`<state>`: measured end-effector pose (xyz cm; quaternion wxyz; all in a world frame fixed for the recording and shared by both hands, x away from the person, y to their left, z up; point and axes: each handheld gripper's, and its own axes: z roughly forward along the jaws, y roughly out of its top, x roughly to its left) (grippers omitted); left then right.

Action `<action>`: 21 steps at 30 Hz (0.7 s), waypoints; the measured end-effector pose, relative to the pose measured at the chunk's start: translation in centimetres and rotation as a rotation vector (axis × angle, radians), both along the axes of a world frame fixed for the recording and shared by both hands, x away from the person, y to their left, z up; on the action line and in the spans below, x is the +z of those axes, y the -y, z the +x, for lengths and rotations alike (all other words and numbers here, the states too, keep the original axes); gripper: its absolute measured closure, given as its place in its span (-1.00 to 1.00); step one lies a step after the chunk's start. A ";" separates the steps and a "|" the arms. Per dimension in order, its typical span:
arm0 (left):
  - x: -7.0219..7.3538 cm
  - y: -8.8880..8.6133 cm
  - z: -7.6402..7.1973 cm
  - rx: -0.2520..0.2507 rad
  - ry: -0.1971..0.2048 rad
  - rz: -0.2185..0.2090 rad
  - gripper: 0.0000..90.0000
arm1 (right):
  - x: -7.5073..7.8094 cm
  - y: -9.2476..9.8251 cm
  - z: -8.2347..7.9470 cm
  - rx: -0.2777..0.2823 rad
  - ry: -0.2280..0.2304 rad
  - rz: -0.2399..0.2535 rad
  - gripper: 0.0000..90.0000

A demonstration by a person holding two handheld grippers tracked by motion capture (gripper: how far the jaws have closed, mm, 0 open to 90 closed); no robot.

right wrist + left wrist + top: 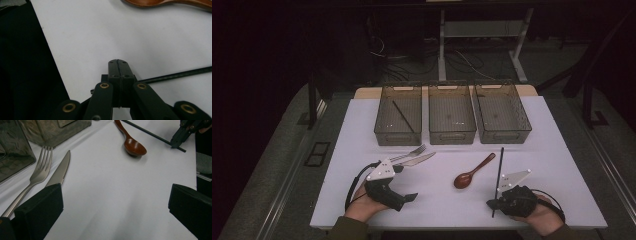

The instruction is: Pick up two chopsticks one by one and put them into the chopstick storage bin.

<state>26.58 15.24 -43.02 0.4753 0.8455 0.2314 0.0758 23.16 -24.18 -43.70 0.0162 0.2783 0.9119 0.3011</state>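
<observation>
My right gripper point(490, 203) point(118, 62) sits at the table's near right edge, shut on a thin black chopstick point(500, 170) point(180, 73) that runs away from it toward the bins. The left gripper view catches it far off, with the right gripper point(176, 142) clamped close to one end of the chopstick point(150, 133). A brown wooden spoon point(469, 175) point(132, 143) lies left of the chopstick. My left gripper point(408, 182) point(116, 192) rests open at the near left, nothing between its jaws. Beside it lie a steel fork point(409, 152) point(41, 167) and a knife point(419, 160) point(61, 168).
Three clear plastic bins stand in a row at the back of the white table point(562, 165). The left bin point(384, 135) holds another black chopstick point(403, 116); the middle bin point(452, 136) and right bin point(504, 136) look empty. Dark floor and desk legs lie beyond.
</observation>
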 end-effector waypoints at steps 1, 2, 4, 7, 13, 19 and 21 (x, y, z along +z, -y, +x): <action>0.0 0.0 0.0 0.000 0.000 0.000 -1.00 | 0.0 0.2 0.0 -0.004 -0.001 -0.002 1.00; 0.0 0.0 0.0 0.000 0.000 0.000 -1.00 | 0.0 0.3 -0.1 -0.011 -0.003 -0.006 1.00; 0.0 0.0 0.0 0.000 0.001 0.001 -1.00 | 0.1 0.7 -0.1 -0.016 0.001 -0.006 1.00; 0.0 0.0 0.0 0.003 0.000 -0.003 -1.00 | 0.1 1.1 -0.1 -0.027 0.004 -0.012 1.00; 0.0 0.0 0.0 0.002 0.001 -0.001 -1.00 | 0.6 2.3 -0.1 -0.061 0.017 0.030 1.00; 0.0 0.0 0.0 0.005 0.002 -0.001 -1.00 | 1.5 4.5 1.2 -0.218 0.068 0.077 0.65; 0.0 0.0 0.0 0.005 0.000 0.001 -1.00 | 1.9 5.9 2.8 -0.325 0.099 0.086 0.52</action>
